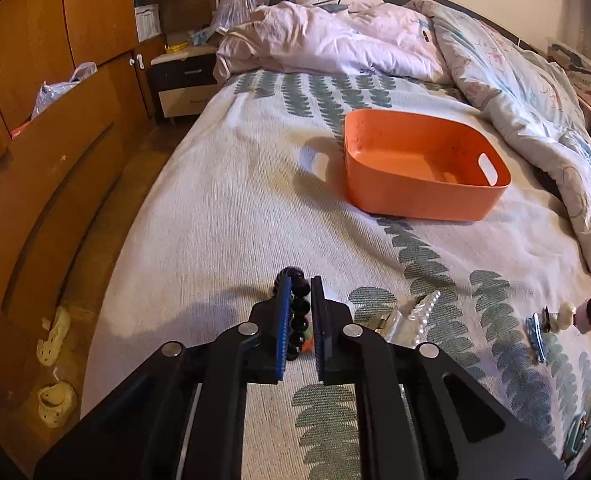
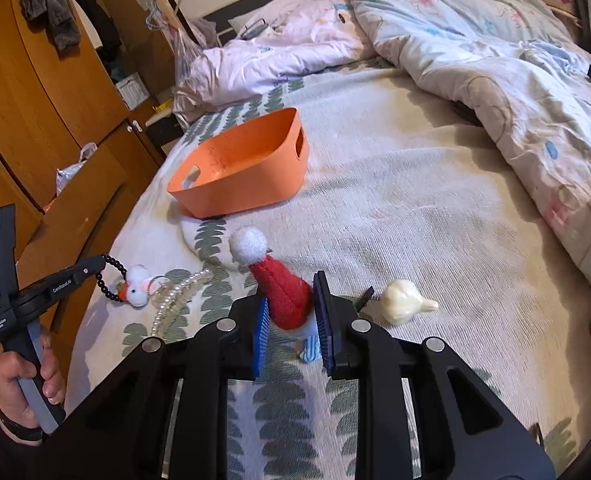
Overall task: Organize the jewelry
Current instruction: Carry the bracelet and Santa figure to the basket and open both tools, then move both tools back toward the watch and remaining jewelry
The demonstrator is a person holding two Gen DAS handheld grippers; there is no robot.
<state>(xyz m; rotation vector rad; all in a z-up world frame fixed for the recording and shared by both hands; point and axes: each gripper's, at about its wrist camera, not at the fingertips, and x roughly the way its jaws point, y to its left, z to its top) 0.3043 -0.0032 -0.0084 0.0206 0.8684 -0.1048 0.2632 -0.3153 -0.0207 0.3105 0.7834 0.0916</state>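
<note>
- Jewelry first, left wrist view: left tool (image 1: 300, 280) is clamped narrow on a black bead bracelet (image 1: 300, 312), held above the bed (image 1: 223, 208). Carry it over the orange bin (image 1: 423, 168) ahead before letting go, keeping the dangling beads clear of the rim.
- Right wrist view: right tool (image 2: 291, 280) pinches a red Santa-hat clip (image 2: 283, 292); the bin sits ahead to the left. Pearl clip (image 2: 175, 300) and cream clip (image 2: 403, 302) lie on the bed.
</note>
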